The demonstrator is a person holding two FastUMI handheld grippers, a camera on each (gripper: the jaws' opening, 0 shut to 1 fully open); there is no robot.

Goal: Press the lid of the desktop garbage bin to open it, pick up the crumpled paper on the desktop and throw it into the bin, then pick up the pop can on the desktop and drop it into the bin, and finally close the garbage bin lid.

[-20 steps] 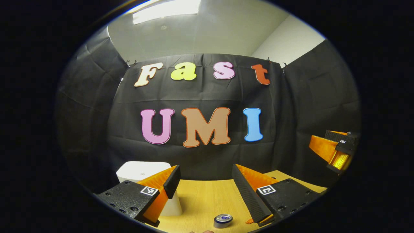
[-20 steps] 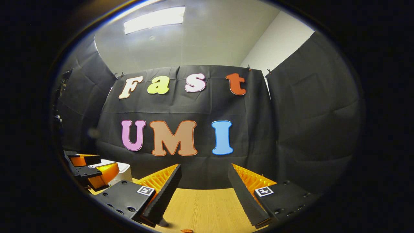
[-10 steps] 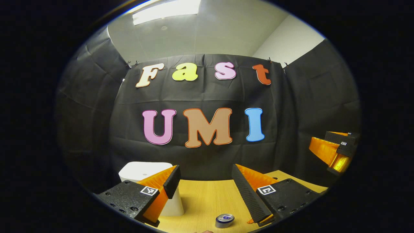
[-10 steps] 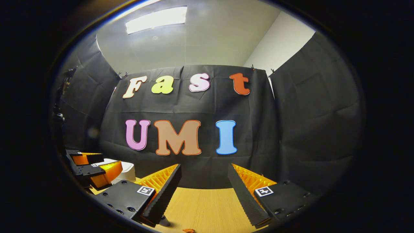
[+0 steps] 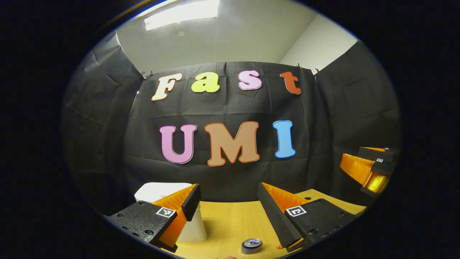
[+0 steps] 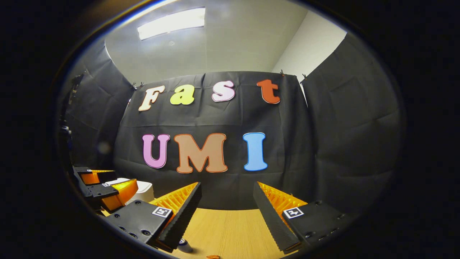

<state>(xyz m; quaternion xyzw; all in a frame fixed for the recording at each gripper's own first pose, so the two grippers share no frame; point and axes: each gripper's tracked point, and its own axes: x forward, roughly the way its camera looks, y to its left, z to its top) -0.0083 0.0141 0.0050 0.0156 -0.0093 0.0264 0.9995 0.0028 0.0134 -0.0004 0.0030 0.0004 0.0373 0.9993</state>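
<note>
Bin (image 5: 163, 192), white, rounded, lid down: stands on the wooden desktop (image 5: 230, 219) at the lower left of the left gripper view, partly behind that gripper's near finger; in the right gripper view it sits at lower left (image 6: 145, 190), behind the other gripper. Judged light and hard-shelled, likely to slide if shoved sideways, so the lid wants a press straight down on its top face. Pop can (image 5: 251, 246), upright, silvery rim with blue top: bottom edge of the left gripper view, just left of the right-hand finger; in the right gripper view a glimpse of it at bottom (image 6: 185, 244). Judged light, thin-walled, smooth and easily dented; take it across the round side, gently. Small orange scrap at the bottom edge (image 6: 212, 257); whether it is the crumpled paper I cannot tell. Left gripper (image 5: 228, 203): jaws spread wide, nothing between them, above the desktop. Right gripper (image 6: 226, 201): likewise wide apart and empty. Opening step judged not yet done.
</note>
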